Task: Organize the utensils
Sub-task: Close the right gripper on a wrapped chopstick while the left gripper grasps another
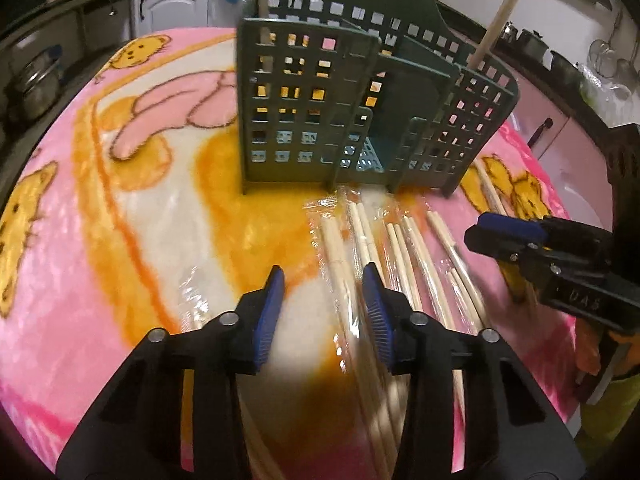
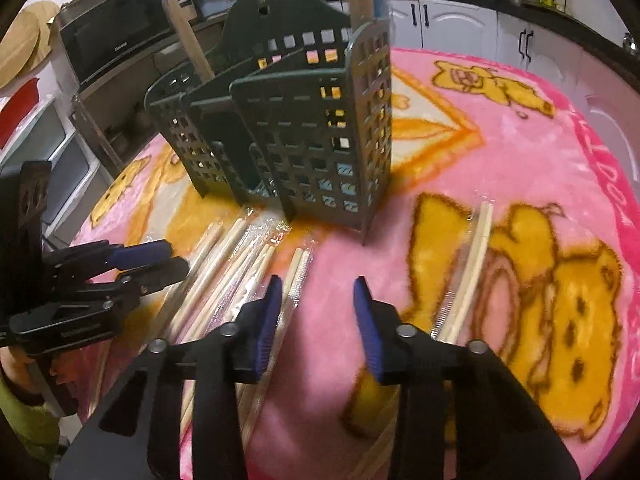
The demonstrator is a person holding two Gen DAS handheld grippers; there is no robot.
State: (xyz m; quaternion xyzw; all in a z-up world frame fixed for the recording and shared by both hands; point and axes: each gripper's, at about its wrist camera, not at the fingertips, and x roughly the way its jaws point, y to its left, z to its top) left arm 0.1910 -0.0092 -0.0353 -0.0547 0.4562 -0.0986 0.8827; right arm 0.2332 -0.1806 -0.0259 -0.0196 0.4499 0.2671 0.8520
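left claw (image 1: 323, 280): black, blue ribbed pads, silver screws | right claw (image 2: 318, 289): same

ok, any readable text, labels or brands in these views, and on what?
"DAS": embossed on the right tool body, first letter uncertain.
Microwave door logo: too small to read.
Blanket border lettering: sideways and distorted, not readable.
Left tool body embossing: blurred, unreadable.

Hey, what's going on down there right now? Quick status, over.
Left gripper and right gripper both open, nothing held. Wrapped chopsticks lie on the pink blanket before the green holder. Nothing blocking, over.
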